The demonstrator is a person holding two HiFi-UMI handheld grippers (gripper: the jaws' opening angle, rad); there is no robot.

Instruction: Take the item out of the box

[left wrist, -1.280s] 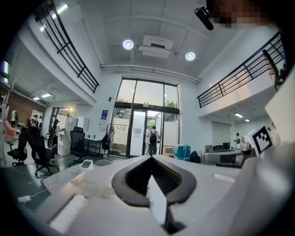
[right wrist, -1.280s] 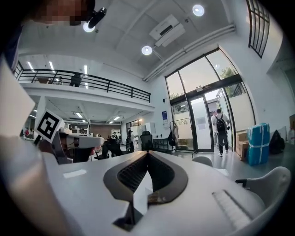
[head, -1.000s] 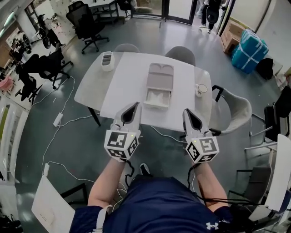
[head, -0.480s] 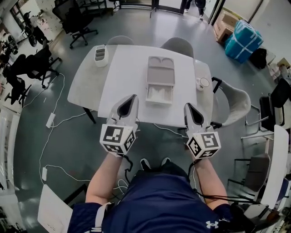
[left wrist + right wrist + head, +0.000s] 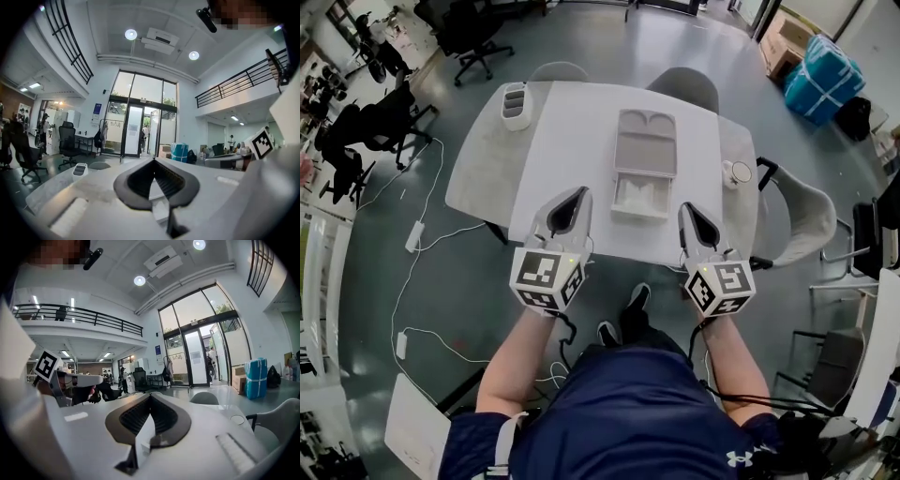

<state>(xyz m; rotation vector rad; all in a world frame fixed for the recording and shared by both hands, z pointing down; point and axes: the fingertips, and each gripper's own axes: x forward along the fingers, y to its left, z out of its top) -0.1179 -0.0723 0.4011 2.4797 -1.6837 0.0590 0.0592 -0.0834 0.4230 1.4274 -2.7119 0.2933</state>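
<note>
Approach is judged to be the step in hand, since nothing is touched yet. The left claw (image 5: 566, 212) and right claw (image 5: 697, 225) are both held closed and empty above the near edge of the bench (image 5: 572, 159). The box (image 5: 646, 141) lies open mid-bench, and a pale item (image 5: 639, 195) is seen in its near half. Next, one claw must be opened, carried forward and lowered around the item.

Table (image 5: 572, 159): pale top with rounded corners, greyer strips along the left and right sides
Middle: open box (image 5: 639, 197), its lid (image 5: 647, 141) lying flat just behind it, touching
Far left corner: small grey tray (image 5: 517, 101) with compartments
Right edge: small round thing (image 5: 738, 172), too small to tell
</note>
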